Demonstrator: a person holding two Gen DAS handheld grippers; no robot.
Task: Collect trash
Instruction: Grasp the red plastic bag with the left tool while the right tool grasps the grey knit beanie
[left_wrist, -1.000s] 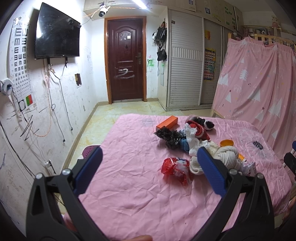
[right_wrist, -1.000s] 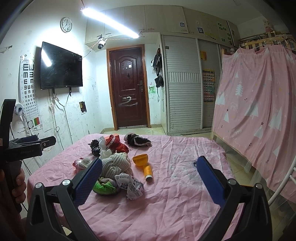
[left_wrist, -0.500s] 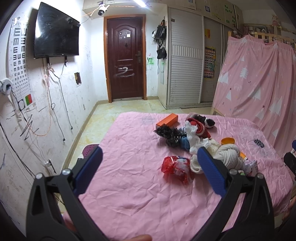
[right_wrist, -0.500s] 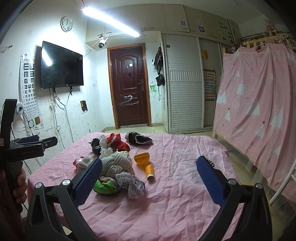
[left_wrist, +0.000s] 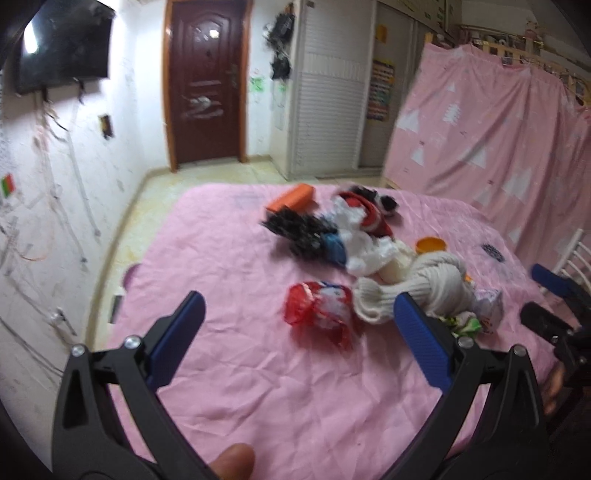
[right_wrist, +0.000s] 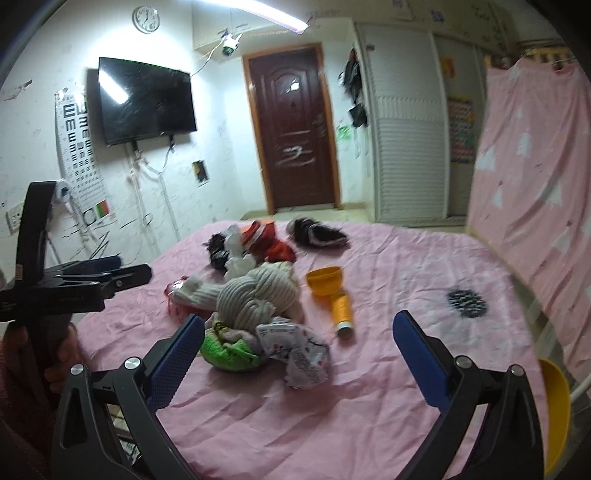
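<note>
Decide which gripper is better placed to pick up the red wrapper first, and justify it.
Probably the left gripper: its open jaws already frame the red wrapper. From the right gripper, also open, the cream knit bundle mostly hides it.

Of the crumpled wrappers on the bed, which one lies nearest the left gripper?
The red and white wrapper, lying just ahead of the open left gripper. The white printed wrapper lies farther right, beyond the cream knit bundle.
</note>
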